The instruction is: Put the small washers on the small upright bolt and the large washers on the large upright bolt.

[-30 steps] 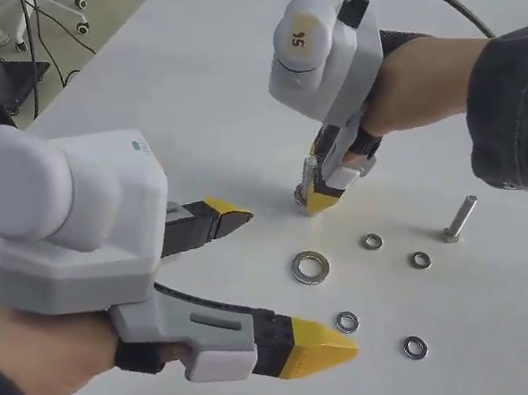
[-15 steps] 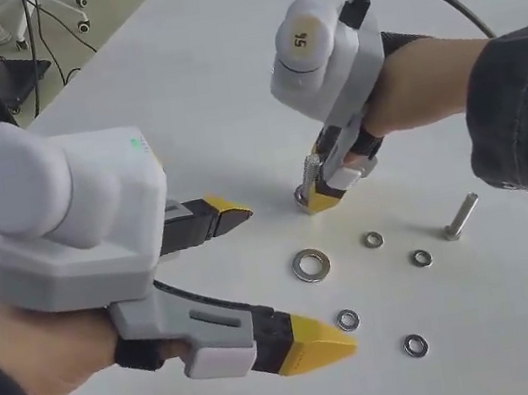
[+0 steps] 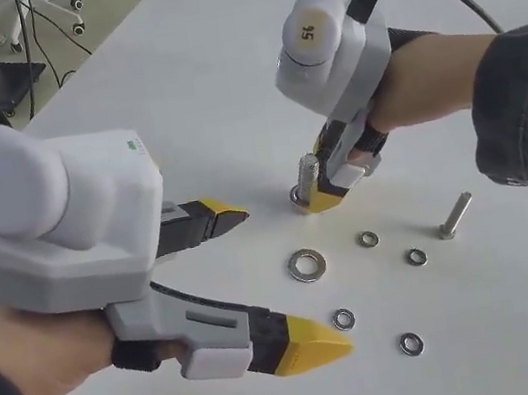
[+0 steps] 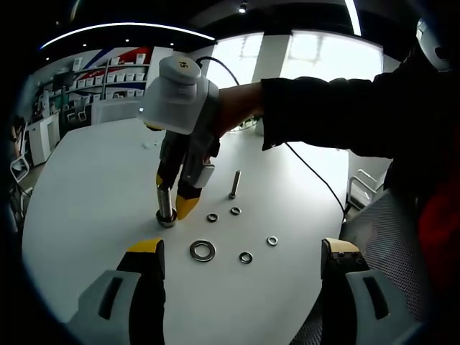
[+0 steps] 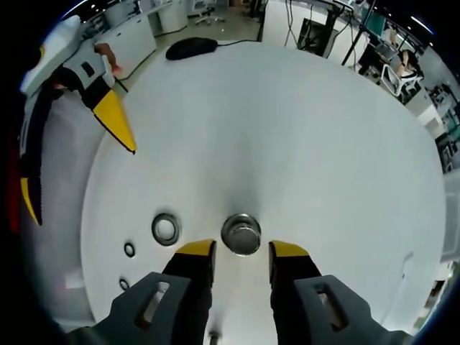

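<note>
Just ahead of the right gripper [image 3: 325, 195], off its narrowly parted tips: large bolt [image 3: 307, 175], upright on the table [image 3: 225, 82], seemingly untouched by either jaw. Grips nothing. Ahead of the left gripper [image 4: 243, 248]: large washer [image 4: 203, 250] closest, four small washers [image 4: 246, 256] scattered flat beyond it, small bolt [image 4: 234, 184] farther off, lying on its side. Gapes wide, holds nothing

"Where is the big bolt [image 3: 307, 176]?"

"It stands on the table [image 3: 225, 82], behind the big washer [image 3: 307, 264]. Four small washers [image 3: 367, 239] lie right of that washer. The small bolt [image 3: 455, 215] lies on its side, farther right."
</note>
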{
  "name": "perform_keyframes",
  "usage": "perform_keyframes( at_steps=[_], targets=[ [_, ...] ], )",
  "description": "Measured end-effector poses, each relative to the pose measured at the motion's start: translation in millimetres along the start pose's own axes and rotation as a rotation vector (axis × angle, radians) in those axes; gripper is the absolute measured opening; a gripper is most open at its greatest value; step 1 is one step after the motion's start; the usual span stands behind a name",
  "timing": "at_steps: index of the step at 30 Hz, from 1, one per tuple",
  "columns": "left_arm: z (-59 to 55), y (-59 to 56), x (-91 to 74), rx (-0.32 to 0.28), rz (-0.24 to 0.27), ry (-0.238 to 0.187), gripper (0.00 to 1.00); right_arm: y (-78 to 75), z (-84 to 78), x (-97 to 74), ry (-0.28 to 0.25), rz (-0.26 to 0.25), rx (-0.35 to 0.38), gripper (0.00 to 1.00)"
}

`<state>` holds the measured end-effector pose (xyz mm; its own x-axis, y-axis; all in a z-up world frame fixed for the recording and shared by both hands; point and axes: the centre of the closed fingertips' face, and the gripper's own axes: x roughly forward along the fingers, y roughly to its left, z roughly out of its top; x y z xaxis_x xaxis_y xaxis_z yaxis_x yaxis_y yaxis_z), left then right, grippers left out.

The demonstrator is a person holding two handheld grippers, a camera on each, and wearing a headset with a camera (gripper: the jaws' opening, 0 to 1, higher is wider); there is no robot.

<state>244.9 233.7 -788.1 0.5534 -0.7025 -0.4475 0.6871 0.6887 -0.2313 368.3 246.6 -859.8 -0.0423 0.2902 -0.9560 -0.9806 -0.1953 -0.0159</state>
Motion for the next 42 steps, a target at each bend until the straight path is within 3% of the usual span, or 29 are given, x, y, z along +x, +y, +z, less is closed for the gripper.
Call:
perform_keyframes(
  at_steps=[23,42],
  targets=[
    [0.7,-1.8,1.2,0.01,-0.008,0.009,0.9,10.8,-17.6,-24.7,-0.014,-0.028,0.038,0.33],
    [0.7,-0.8,2.1,0.022,-0.004,0.013,0.89,40.9,-17.6,-32.2,-0.03,-0.033,0.036,0.33]
  ],
)
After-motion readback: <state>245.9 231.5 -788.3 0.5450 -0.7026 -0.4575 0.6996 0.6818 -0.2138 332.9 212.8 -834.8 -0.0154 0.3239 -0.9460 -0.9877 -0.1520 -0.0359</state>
